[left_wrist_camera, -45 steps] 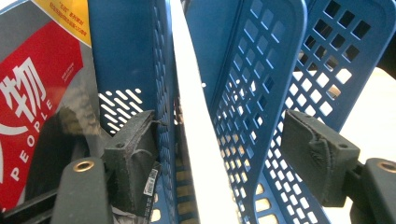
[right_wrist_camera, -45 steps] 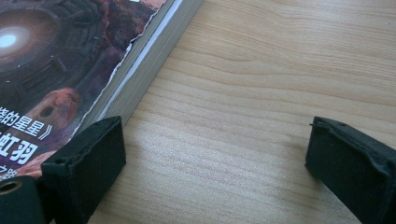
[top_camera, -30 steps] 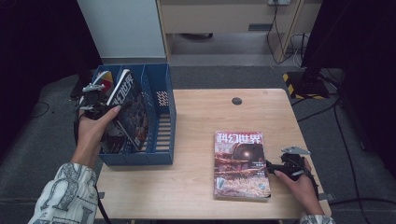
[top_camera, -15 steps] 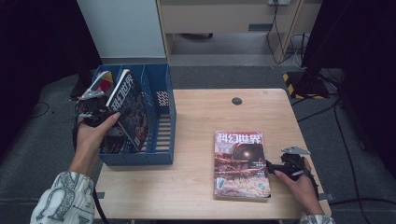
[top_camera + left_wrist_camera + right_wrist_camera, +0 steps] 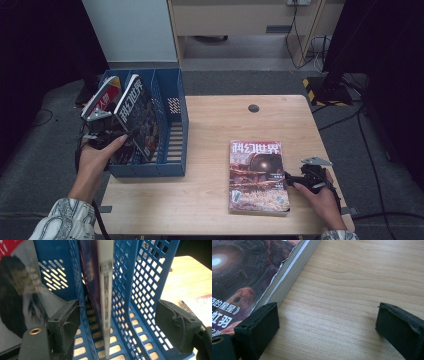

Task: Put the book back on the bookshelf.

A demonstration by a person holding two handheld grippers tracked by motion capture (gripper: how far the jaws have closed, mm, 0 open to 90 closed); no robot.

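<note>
The left gripper (image 5: 117,322) stood open around the magazine (image 5: 105,302); thin and floppy, it seemed best pinched at its spine.

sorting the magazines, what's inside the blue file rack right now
The blue file rack holds two magazines: a red-covered one in the leftmost slot, a dark-covered one in the middle. The right slot looks empty. Their lower parts are hidden by the walls.

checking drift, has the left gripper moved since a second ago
Yes. The left gripper has come down and toward the table's near edge along the blue file rack.
</note>
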